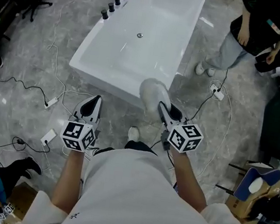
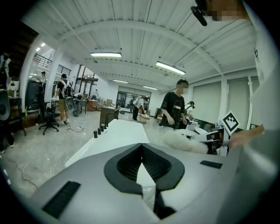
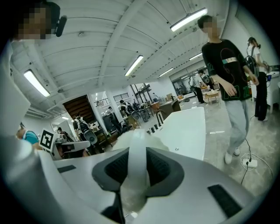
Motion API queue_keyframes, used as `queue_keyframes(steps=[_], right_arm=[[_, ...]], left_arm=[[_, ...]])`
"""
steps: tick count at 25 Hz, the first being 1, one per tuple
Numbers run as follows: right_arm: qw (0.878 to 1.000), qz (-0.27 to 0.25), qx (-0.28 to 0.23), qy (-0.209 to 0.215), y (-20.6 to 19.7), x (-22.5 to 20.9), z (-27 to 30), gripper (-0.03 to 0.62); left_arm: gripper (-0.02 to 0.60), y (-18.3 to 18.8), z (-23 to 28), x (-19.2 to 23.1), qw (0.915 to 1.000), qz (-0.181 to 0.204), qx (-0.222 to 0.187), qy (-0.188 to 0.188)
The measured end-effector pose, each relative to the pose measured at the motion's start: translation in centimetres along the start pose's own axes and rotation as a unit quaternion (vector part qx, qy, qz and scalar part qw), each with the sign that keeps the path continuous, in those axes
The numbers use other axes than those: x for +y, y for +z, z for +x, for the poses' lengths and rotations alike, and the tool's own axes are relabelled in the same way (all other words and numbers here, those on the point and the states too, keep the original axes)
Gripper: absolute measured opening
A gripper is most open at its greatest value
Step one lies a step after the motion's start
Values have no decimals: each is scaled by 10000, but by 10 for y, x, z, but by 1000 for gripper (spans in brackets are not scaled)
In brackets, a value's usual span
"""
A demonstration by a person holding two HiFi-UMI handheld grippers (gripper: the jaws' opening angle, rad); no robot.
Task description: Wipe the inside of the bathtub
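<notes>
while right gripper (image 1: 163, 108) pinches the duster (image 1: 152, 92), left gripper (image 1: 97, 101) fingers sit pressed together. approach step; next, lower it into the bathtub (image 1: 161, 23).

A bystander in black (image 1: 257, 27) stands on grey marble floor (image 1: 24, 50) strewn with cables (image 1: 50, 103).

White bathtub (image 1: 159, 18), fluffy duster (image 1: 152, 91) over near rim

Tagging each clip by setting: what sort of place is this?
Probably an open workshop or lab hall, not a bathroom: the bathtub stands alone among loose cables, with an office chair and bystanders around.
</notes>
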State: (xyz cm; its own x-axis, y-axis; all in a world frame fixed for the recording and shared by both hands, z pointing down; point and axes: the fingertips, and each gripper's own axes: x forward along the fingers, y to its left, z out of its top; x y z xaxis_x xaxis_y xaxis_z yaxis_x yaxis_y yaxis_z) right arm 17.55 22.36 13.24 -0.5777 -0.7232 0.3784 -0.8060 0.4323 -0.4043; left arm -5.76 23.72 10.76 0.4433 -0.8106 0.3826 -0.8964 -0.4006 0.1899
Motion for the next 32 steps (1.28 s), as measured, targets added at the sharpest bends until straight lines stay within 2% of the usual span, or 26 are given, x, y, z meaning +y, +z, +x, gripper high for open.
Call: queue_keyframes(steps=[8, 15, 21, 26, 32], right_arm=[[9989, -212, 304, 270, 7, -13, 38, 98], [9984, -76, 485, 297, 0, -9, 69, 98], [9986, 56, 499, 150, -1, -1, 108, 98], [9985, 316, 439, -40, 4, 2, 150, 98], [9972, 540, 470, -202, 9, 14, 201, 98]], left_arm=[[12, 6, 33, 11, 9999, -15, 33, 150], [12, 6, 48, 38, 9998, -64, 129, 157], [11, 8, 72, 75, 9996, -4, 281, -66], [11, 22, 101, 112, 9982, 212, 437, -353], [11, 28, 135, 154, 9943, 262, 709, -755]])
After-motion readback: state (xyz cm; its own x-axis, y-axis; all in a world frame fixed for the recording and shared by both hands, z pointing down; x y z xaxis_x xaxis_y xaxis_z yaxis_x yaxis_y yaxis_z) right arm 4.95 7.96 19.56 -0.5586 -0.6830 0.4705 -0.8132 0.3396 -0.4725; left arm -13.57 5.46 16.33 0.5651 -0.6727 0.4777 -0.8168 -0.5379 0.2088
